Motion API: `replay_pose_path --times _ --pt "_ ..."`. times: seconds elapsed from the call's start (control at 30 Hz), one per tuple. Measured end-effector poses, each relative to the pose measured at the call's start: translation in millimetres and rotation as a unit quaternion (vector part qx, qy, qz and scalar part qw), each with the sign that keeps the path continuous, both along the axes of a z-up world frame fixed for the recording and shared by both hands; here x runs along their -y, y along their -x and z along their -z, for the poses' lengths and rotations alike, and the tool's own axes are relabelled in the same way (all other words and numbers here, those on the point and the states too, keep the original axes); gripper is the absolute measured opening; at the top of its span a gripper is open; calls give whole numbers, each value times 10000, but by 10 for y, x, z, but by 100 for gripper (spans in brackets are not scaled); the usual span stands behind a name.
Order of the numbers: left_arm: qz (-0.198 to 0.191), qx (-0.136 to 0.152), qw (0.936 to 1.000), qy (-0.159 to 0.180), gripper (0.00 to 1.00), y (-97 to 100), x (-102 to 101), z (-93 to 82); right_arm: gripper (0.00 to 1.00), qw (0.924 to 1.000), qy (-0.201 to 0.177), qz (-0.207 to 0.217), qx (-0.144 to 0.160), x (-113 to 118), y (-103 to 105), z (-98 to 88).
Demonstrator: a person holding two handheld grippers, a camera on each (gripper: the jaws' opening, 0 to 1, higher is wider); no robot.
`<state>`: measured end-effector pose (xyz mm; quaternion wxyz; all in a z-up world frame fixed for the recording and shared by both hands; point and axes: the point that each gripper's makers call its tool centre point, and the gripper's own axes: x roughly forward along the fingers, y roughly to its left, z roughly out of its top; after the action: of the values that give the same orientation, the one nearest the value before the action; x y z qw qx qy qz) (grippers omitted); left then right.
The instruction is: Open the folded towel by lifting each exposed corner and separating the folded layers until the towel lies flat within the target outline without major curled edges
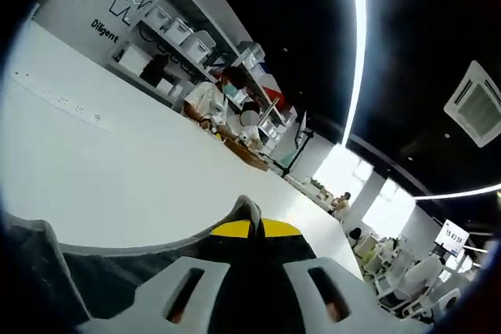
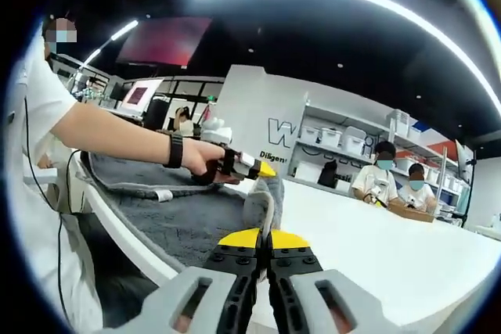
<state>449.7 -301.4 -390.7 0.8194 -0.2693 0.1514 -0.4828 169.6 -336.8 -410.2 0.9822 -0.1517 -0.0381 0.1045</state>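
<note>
In the right gripper view the right gripper (image 2: 266,242), grey-bodied with yellow-tipped jaws, has its jaws pressed together on a raised fold of the dark grey fluffy towel (image 2: 196,217), which lies over the near edge of the long white table (image 2: 391,256) and hangs down its side. Just beyond that fold, the person's hand (image 2: 205,156), with a black band on the wrist, holds the left gripper (image 2: 262,168) over the towel's far part; from here I cannot tell how its jaws stand. In the left gripper view the left gripper's (image 1: 254,228) yellow tips meet on a thin upright edge of the towel (image 1: 247,210), with the white tabletop (image 1: 141,170) stretching away beyond it. Farther off, two seated people in white shirts (image 2: 395,181) work at the table's far side. Behind them stand white shelves with storage boxes (image 2: 348,142), and the white wall (image 2: 250,107) carries a large letter "W" above smaller lettering that begins "Diligen".
</note>
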Motion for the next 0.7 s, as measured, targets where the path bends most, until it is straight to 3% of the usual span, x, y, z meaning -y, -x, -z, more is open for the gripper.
replay_pose_path --times 0.33,0.57,0.7 --pt "44 -134 9999 -52 1 197 128 184 0 9997 -165 93 -119 118 -13 113" --pt "43 -191 9997 -119 1 186 196 235 0 9991 -284 81 -288 149 -38 227" --pt "65 -247 9996 -85 1 143 222 250 0 9986 -155 134 -487 157 -97 325"
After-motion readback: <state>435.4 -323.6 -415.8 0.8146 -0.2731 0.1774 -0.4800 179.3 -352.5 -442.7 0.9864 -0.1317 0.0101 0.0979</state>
